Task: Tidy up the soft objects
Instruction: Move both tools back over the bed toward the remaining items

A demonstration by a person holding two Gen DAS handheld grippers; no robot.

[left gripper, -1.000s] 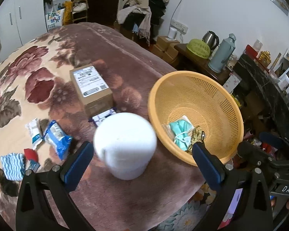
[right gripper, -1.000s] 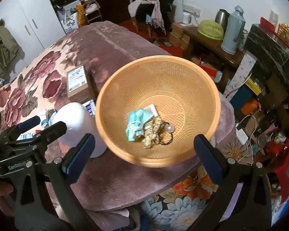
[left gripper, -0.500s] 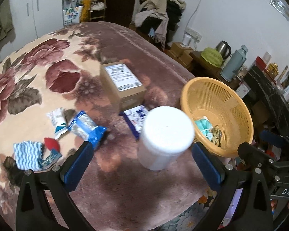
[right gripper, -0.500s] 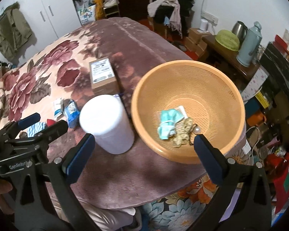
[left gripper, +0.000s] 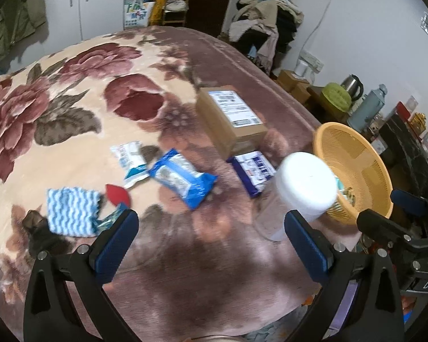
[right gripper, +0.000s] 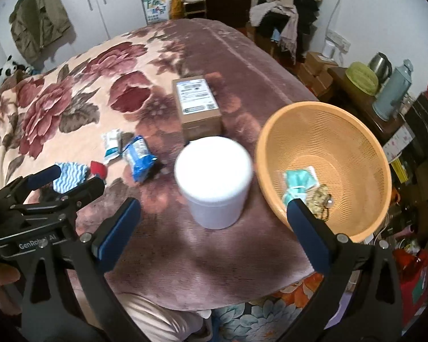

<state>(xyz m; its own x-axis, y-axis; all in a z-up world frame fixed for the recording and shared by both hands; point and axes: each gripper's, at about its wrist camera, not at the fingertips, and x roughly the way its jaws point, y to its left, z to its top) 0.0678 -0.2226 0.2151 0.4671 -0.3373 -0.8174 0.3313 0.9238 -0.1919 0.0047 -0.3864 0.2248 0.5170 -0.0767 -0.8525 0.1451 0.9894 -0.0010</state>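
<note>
Both grippers hover over the bed (left gripper: 185, 256), fingers spread wide, nothing held. Left gripper (left gripper: 211, 245) faces the loose soft items: striped cloth (left gripper: 71, 213), blue wipes pack (left gripper: 182, 178), small white packet (left gripper: 129, 161), dark blue tissue pack (left gripper: 255, 169), all on the blanket, apart from the orange basket (right gripper: 353, 142). Right gripper (right gripper: 214, 232) sits above the white tub (right gripper: 214, 179), just beside the basket, which already holds a teal item. Risks: swinging either gripper could knock the tub over or nudge the basket off the bed edge; the slippery wipes pack may slide from a shallow pinch.
</note>
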